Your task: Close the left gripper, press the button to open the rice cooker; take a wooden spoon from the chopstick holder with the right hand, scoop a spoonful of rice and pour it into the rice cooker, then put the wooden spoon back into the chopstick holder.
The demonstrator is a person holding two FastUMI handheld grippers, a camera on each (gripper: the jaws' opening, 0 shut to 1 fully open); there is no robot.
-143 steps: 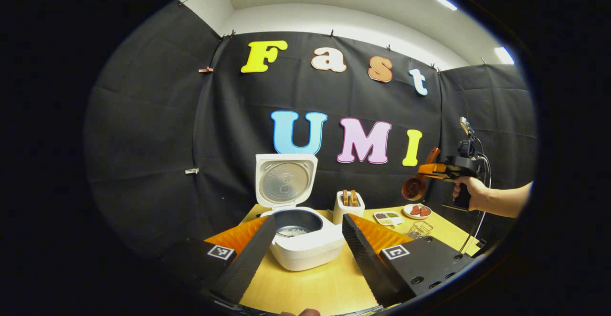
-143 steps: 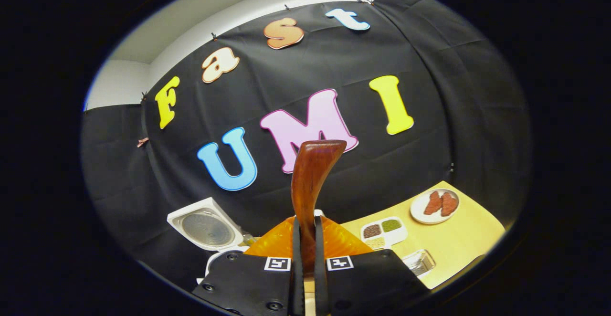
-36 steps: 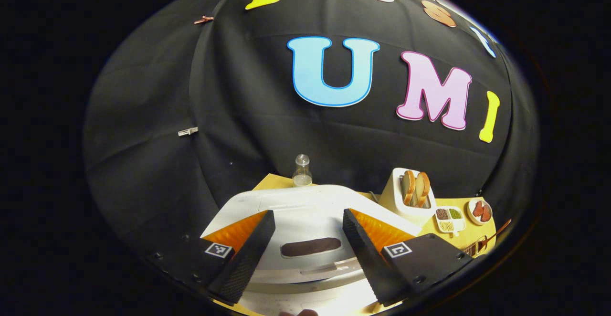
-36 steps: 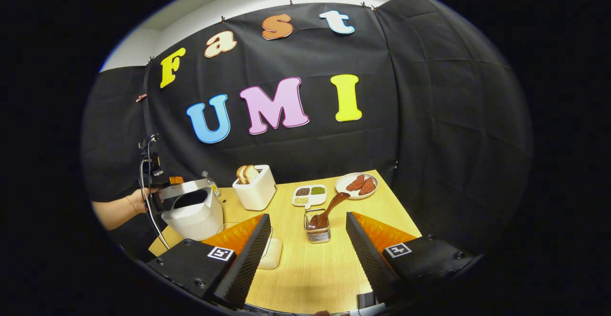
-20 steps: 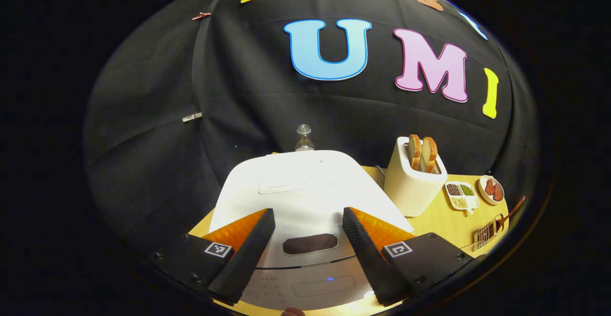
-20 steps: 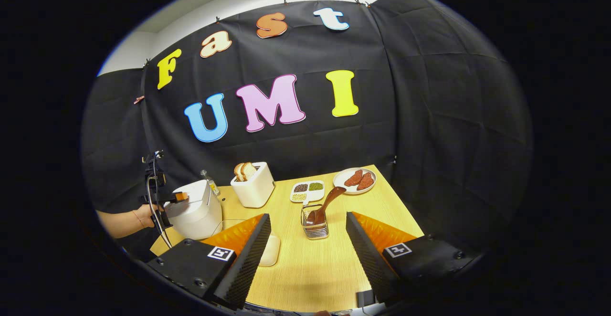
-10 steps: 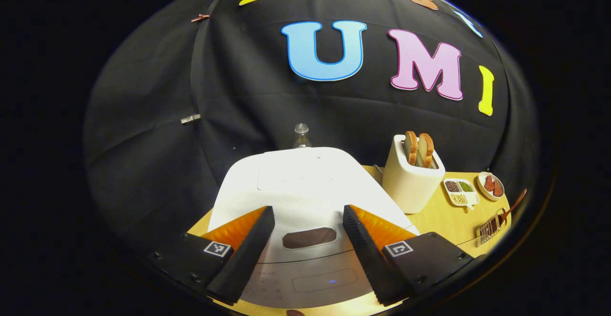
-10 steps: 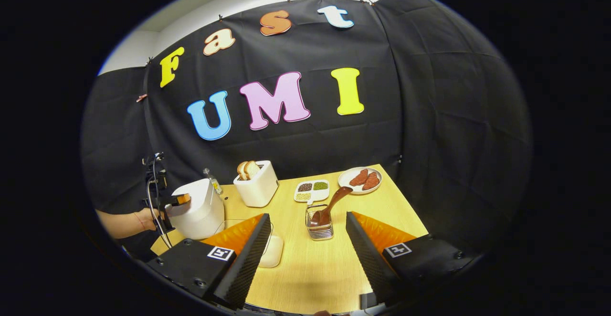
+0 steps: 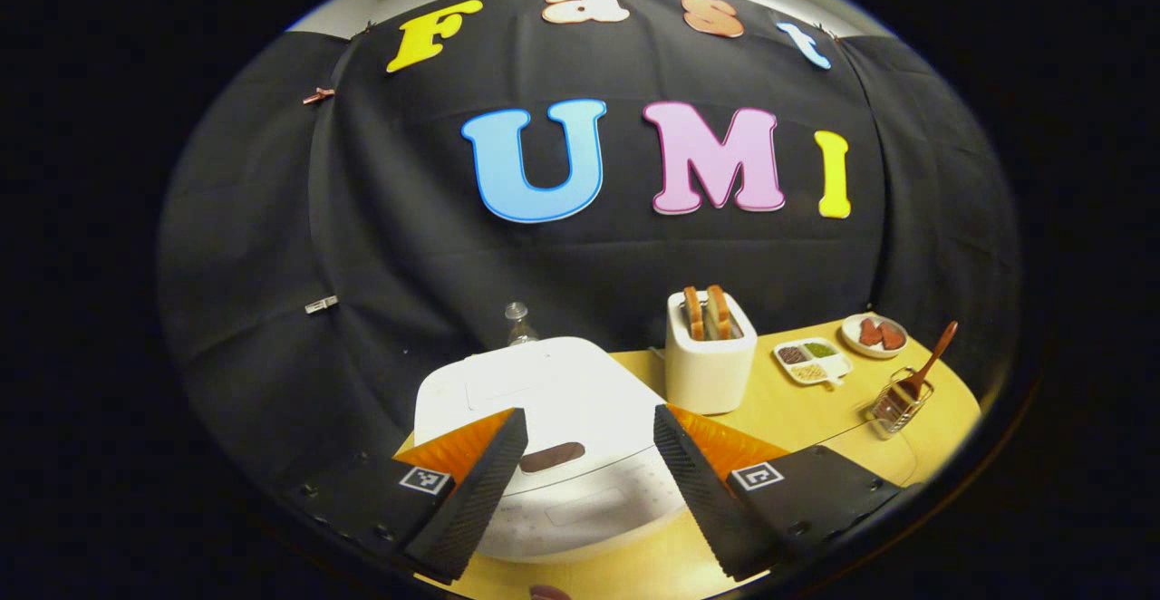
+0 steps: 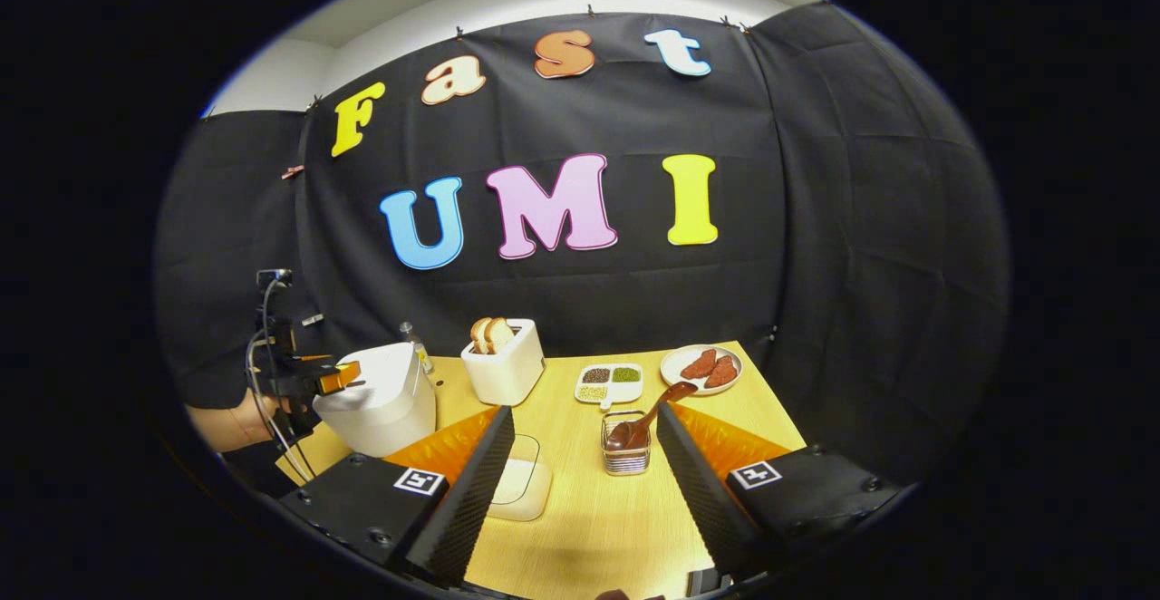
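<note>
The spoon [image 10: 645, 420] stands bowl-down in the holder [image 10: 625, 457], right of the shut cooker [image 9: 544, 432]. It looks light, stiff and smooth; grip its upper handle. Left gripper [image 9: 580, 478] and right gripper [image 10: 580, 482] both gape, empty

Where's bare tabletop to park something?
Bare table at the near edge, in front of the chopstick holder and rice dish. Also right of the holder, below the plate. Crowded along the back: rice cooker, toaster, divided tray.
</note>
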